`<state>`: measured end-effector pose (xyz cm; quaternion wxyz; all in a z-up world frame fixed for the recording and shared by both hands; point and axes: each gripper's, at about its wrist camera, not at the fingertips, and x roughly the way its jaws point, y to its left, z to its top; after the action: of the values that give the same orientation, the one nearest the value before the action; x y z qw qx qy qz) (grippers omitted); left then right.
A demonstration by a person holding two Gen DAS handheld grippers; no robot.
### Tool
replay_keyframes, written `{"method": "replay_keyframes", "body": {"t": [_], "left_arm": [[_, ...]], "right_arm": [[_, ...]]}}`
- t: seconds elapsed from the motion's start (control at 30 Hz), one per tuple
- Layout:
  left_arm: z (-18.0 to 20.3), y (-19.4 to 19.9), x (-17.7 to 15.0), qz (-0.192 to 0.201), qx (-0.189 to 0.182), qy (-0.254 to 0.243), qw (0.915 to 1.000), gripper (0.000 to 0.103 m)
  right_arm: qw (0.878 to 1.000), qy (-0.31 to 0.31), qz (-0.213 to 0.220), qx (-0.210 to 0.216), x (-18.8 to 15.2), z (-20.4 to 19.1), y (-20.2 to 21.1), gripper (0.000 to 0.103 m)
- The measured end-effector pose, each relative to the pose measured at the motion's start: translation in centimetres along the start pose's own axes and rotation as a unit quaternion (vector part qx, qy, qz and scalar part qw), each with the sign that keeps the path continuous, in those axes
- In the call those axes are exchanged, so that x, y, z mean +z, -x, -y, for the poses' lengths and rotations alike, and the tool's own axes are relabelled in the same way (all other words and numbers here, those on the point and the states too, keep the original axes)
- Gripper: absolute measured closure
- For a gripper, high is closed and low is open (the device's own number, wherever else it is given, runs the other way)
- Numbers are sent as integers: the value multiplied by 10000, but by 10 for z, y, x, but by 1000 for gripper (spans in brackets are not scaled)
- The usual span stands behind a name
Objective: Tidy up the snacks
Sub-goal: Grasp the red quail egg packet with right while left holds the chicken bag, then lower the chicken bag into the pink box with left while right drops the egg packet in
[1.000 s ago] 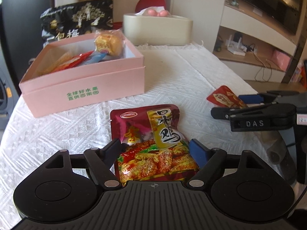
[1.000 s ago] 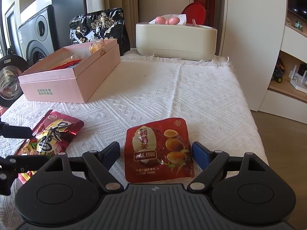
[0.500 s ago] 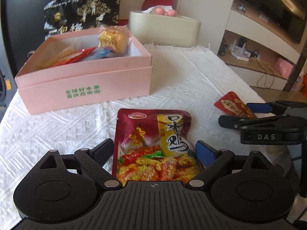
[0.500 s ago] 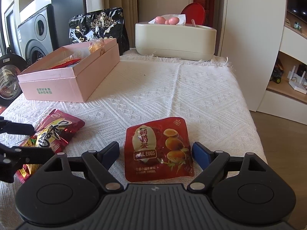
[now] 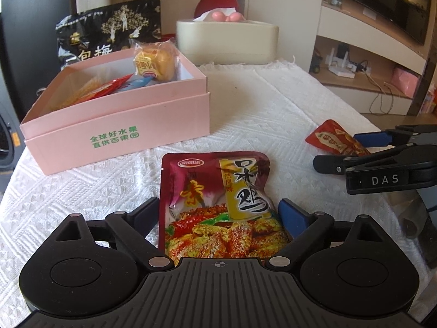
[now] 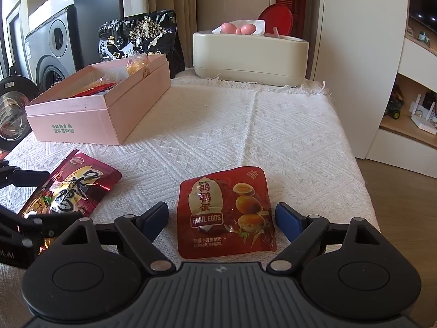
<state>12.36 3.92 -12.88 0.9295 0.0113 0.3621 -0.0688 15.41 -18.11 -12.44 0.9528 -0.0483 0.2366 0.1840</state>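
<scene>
Snacks are lying flat on the tabletop (image 6: 286,125), each straddled by a wide-open gripper holding nothing. Left gripper (image 5: 218,213) is framing the chicken snack pouch (image 5: 218,202); right gripper (image 6: 221,217) is framing the quail egg pouch (image 6: 225,213), likely lining up to pinch them for the pink box (image 5: 117,125) waiting far left.

The right gripper (image 6: 221,220) stands wide apart around a flat red foil quail-egg packet (image 6: 225,213) (not touching it) on the white woven tablecloth (image 6: 286,136). A pink cardboard box (image 6: 109,114) sits far left.
</scene>
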Motion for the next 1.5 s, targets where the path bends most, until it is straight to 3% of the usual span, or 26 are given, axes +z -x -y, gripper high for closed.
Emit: {"method": "replay_keyframes", "body": {"t": [0.1,0.23,0.4,0.57,0.83,0.93,1.03,1.23,1.3,1.5], "left_arm": [[-3,1,2,-60,-53,50,10000,7],[-2,2,2,-136,-47,-43,9999,7],[-4,2,5,-283,-121,-119,9995,7],[-7,6,0,-153,-136,3,9998,9],[-7,9,-2,-117,-110,67,9998,10],[-7,9,-2,-105,-88,77,9999,10],[-7,10,-2,-126,-66,124,9998,10],[-8,17,-5,-116,54,260,9996,12],[-10,22,-6,-71,51,310,9995,18],[-24,51,-19,200,-299,686,9970,25]], "right_arm": [[10000,25,-34,43,0,0,0,15],[9992,78,-234,328,2,3,-3,0],[9985,258,-360,316,4,0,-5,0],[9979,303,-298,497,1,4,1,0],[9996,-34,-148,253,5,11,-2,9],[9997,144,-131,116,6,5,-3,18],[9989,422,-118,174,8,-2,2,32],[9979,615,-33,207,9,-12,20,33],[9969,746,-1,253,10,-17,29,33],[9939,835,167,701,22,-30,59,33]]}}
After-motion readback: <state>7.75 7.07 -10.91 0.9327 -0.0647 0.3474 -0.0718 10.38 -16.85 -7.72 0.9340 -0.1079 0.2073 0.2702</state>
